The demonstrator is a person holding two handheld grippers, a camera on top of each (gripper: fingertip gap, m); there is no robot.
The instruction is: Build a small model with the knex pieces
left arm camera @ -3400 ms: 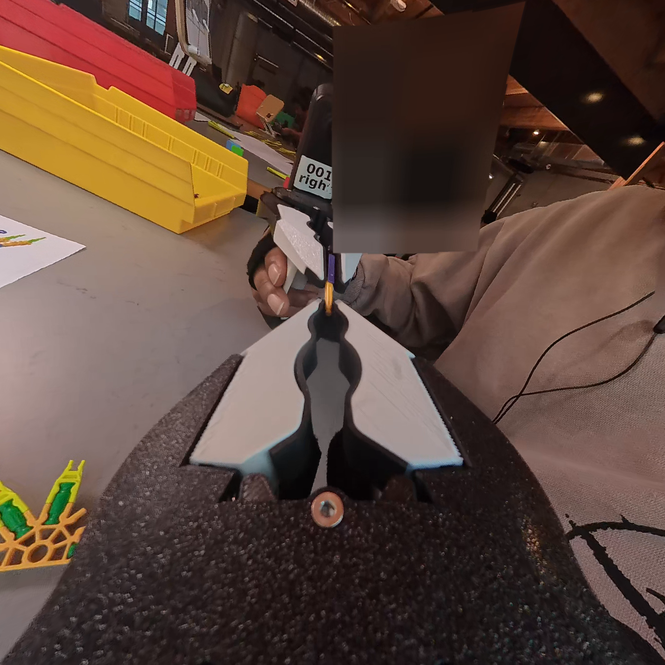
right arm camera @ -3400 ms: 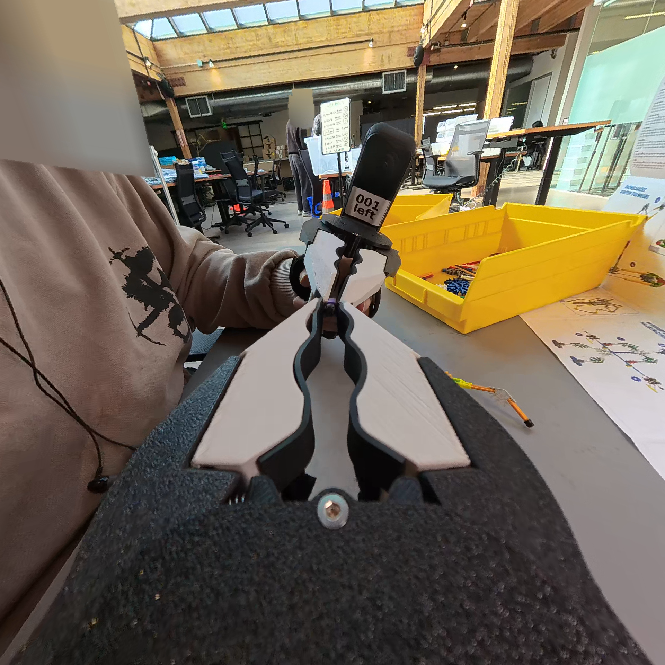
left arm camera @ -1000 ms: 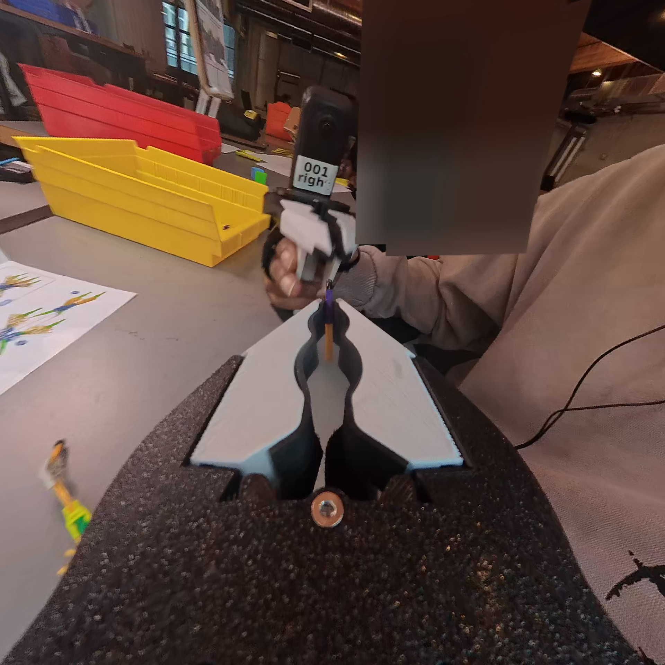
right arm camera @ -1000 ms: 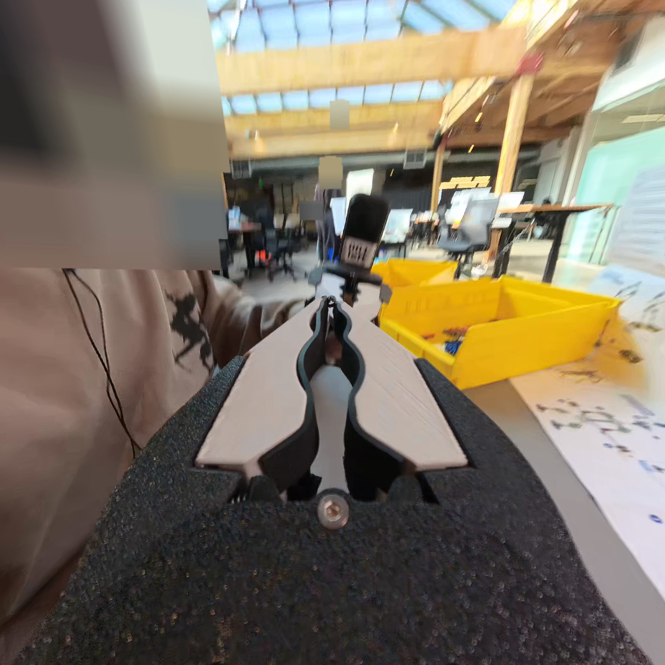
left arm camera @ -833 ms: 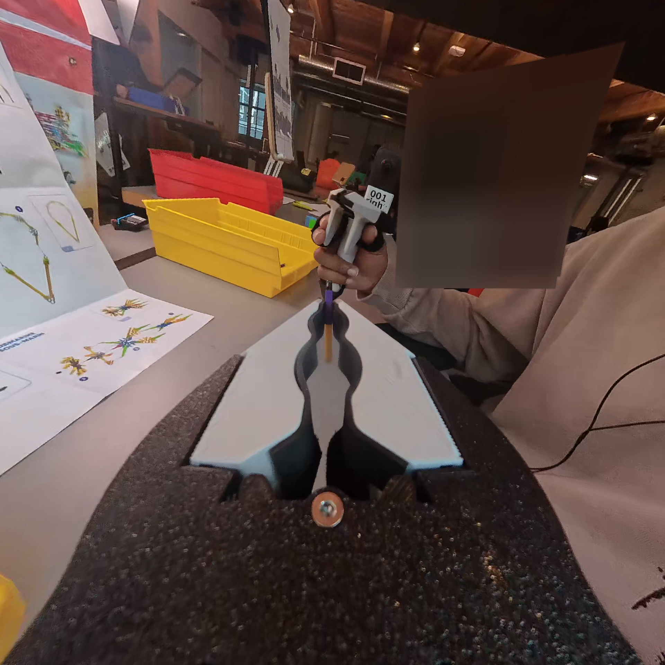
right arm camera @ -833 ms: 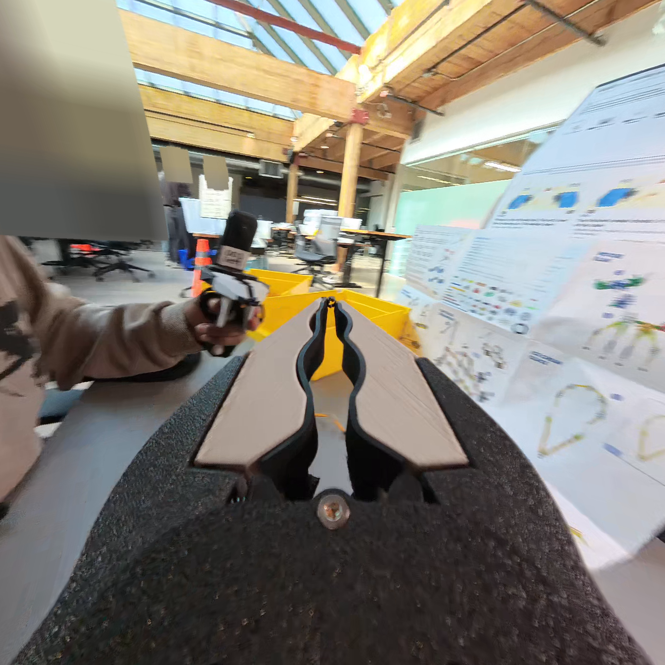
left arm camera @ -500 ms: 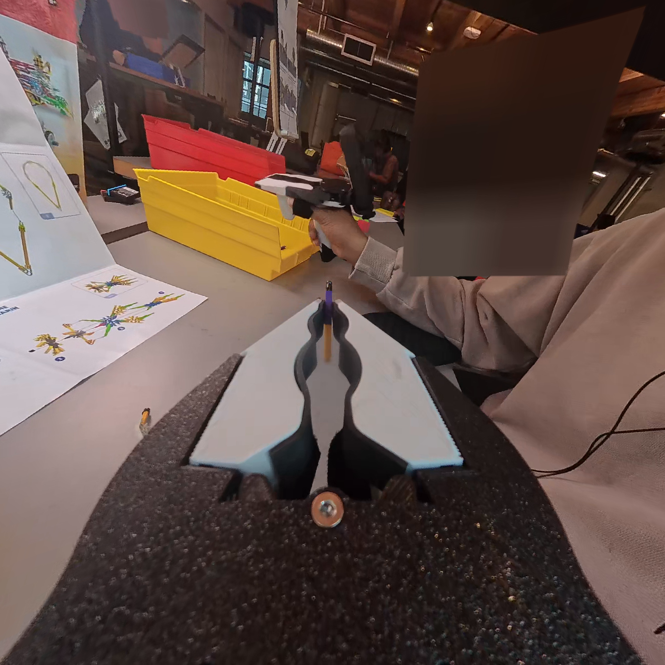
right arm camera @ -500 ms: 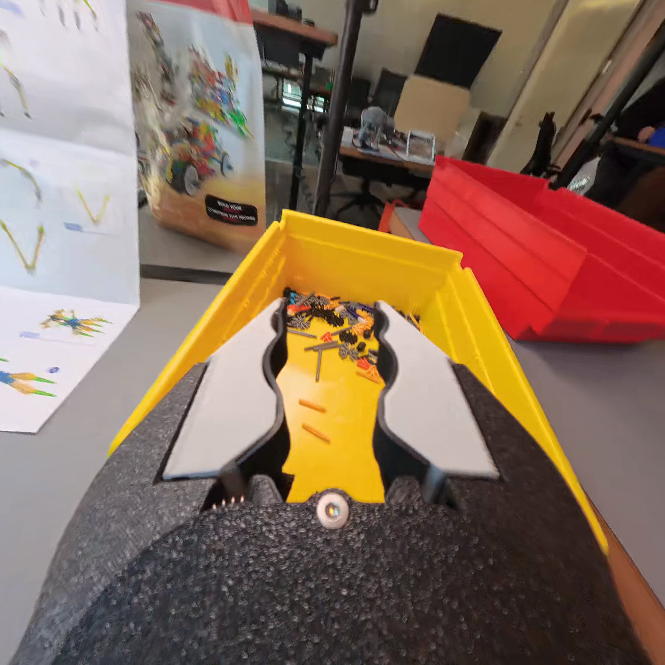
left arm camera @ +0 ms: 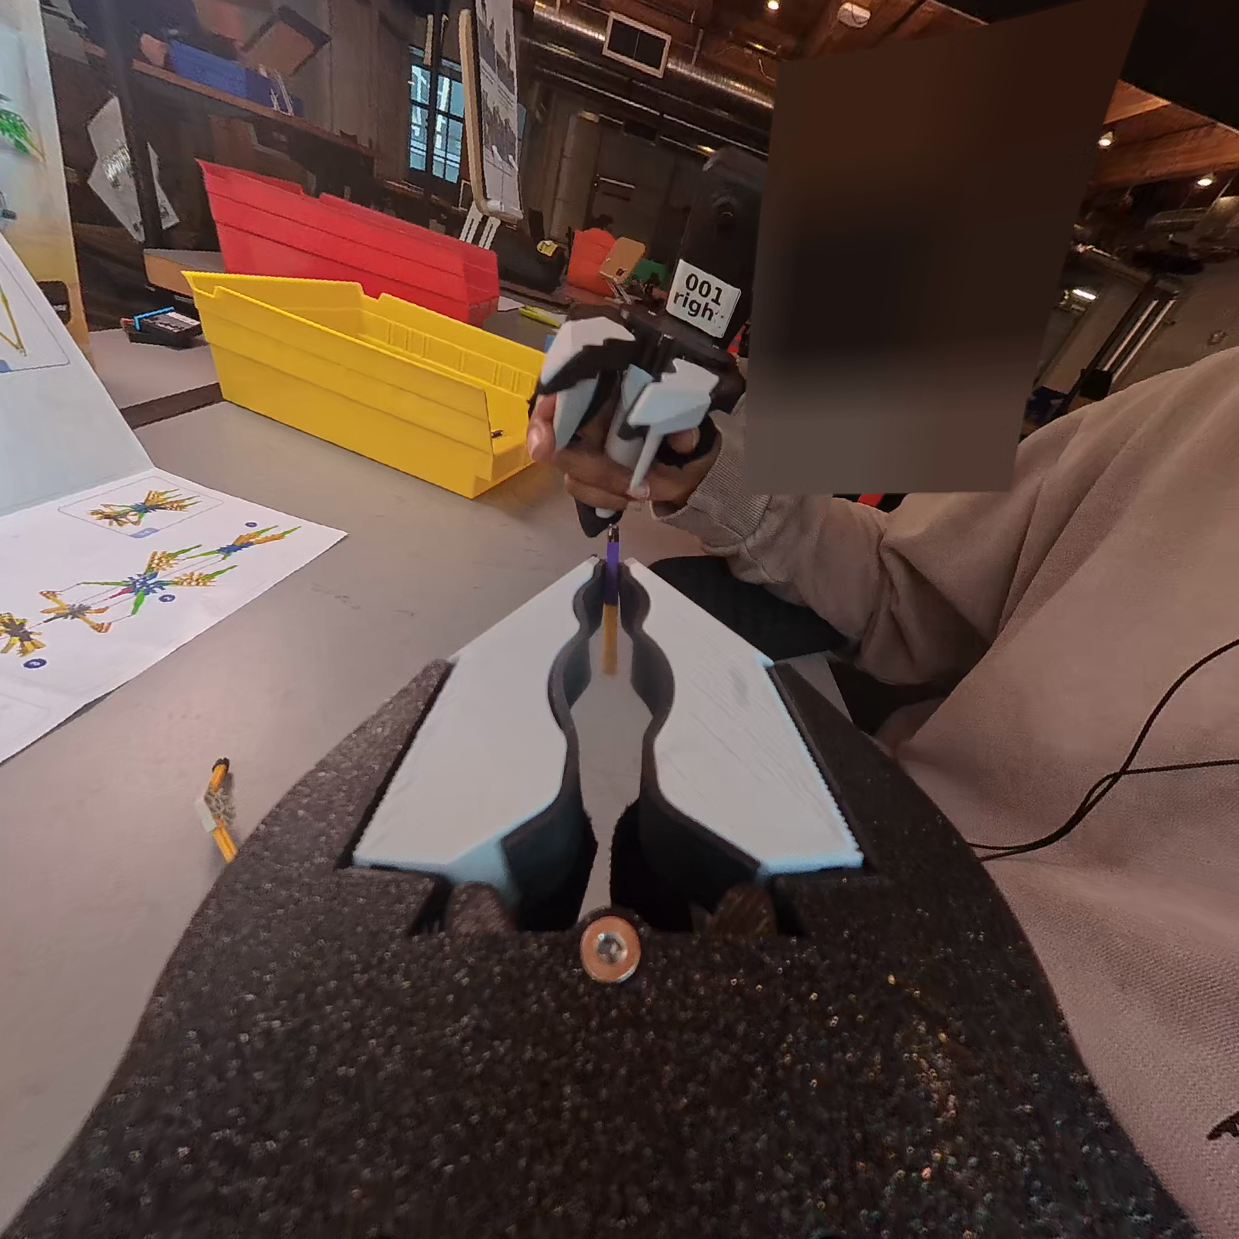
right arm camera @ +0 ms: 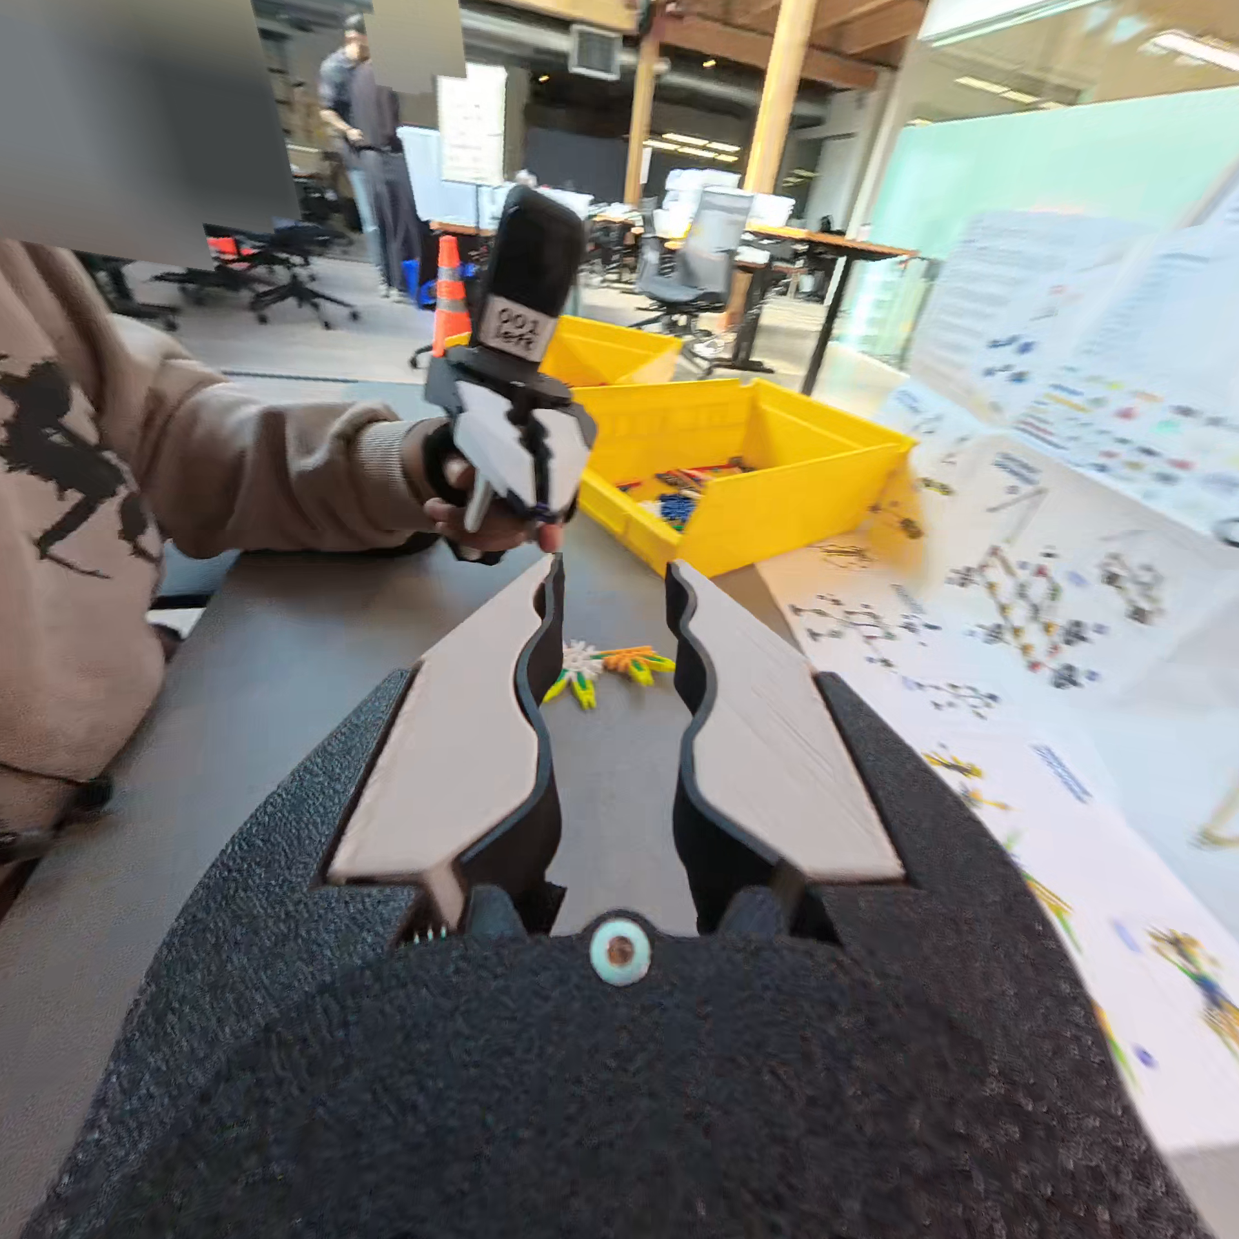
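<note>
up front, the left gripper (left arm camera: 609, 570) has its two pale fingers pressed together at the tips, pinching a thin rod (left arm camera: 609, 630) that is purple at the far end and orange nearer the camera; the rod runs along the slot between the fingers and its purple tip pokes out past them. just beyond that tip, held up off the table by a hand (left arm camera: 607, 479), is the right gripper (left arm camera: 613, 395), seen from its front. in its own view the right gripper (right arm camera: 613, 570) stands with its fingers spread well apart and nothing between them. below that gap, on the grey table (right arm camera: 281, 664), lies a small cluster of white, orange and yellow-green toy connectors (right arm camera: 607, 667). the left gripper (right arm camera: 519, 469) shows farther off in this view, gripped by a hand at the end of a beige sleeve (right arm camera: 268, 462). to the right of it sits a yellow bin (right arm camera: 751, 509) holding small coloured parts, and printed instruction sheets (right arm camera: 1006, 637) lie on the table beside the bin. in the left wrist view a short orange-and-white piece (left arm camera: 218, 808) lies on the table near the gripper body, a printed sheet (left arm camera: 134, 583) lies farther left, and a yellow bin (left arm camera: 355, 375) stands in front of a red bin (left arm camera: 335, 241)
</note>
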